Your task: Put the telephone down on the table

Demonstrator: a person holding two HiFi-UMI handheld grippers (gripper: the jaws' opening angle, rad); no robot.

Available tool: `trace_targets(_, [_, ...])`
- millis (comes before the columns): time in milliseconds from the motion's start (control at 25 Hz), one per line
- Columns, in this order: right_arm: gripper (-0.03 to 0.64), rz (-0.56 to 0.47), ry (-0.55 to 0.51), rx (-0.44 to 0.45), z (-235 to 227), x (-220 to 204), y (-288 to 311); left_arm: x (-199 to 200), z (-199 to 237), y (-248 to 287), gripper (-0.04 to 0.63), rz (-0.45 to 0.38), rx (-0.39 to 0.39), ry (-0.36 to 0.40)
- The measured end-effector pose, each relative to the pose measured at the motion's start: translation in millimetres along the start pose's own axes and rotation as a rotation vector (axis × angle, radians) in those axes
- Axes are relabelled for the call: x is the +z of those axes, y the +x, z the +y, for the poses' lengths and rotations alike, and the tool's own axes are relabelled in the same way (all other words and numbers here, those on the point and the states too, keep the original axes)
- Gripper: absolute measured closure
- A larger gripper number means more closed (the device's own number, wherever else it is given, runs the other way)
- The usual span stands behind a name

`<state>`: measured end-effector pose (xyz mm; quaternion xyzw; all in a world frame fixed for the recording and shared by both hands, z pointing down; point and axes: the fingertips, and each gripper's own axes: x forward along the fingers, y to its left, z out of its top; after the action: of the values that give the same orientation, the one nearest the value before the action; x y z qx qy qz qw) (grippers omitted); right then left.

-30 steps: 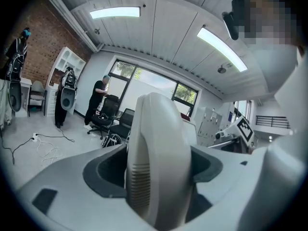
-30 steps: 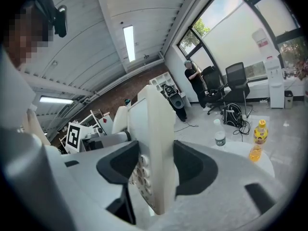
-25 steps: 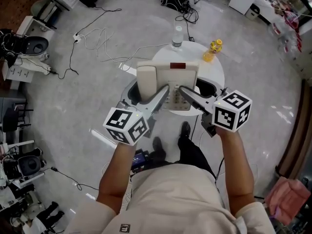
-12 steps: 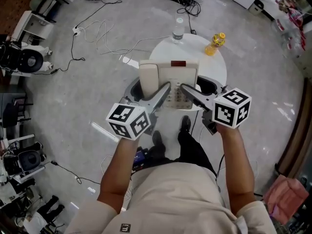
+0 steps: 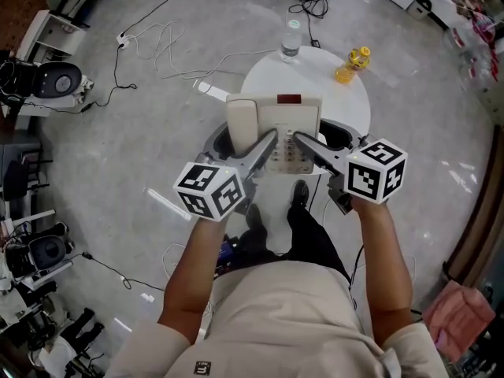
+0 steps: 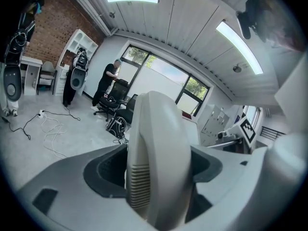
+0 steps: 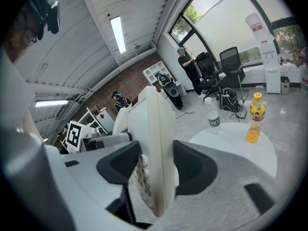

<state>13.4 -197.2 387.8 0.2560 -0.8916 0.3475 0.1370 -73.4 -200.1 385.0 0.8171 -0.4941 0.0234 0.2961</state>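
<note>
The left gripper's [image 6: 159,177] jaws are clamped on the telephone [image 5: 276,120] along its handset [image 6: 156,148] side, the pale ribbed casing filling the gap between the pads; the right gripper's [image 7: 154,177] jaws are closed on the opposite edge, by the keypad, so the telephone is pinched from both sides. In the head view the two grippers meet the set at its 6 o'clock edge, left gripper [image 5: 268,142] at about 7 o'clock and right gripper [image 5: 299,138] at about 5 o'clock. The telephone hangs over the 7 o'clock part of the round white table [image 5: 346,105], and in the right gripper view the tabletop [image 7: 231,138] looks lower and farther off, so I judge the set is carried rather than resting. The step in hand looks like the approach before lowering. The next move probably calls for bringing the telephone a little toward 12 o'clock so its whole base is over the top, lowering it level, and loosening both grips only once it sits. It should stay short of the water bottle [image 5: 291,42] at the table's 11 o'clock rim and the yellow bottle [image 5: 350,63] at 1 o'clock, both well apart from it. The underside of the telephone, any cord, and the table's near rim beneath it are hidden, and the gap between base and tabletop cannot be told.
</note>
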Motion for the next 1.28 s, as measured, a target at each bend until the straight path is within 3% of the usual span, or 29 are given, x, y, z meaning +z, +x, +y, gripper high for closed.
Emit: trace_targets(1280, [0.403,0.108,0.081,0.005,-53.6,-53.4,44.3,-69.1,49.3,35.7,0.238,0.109,0.049,-0.107])
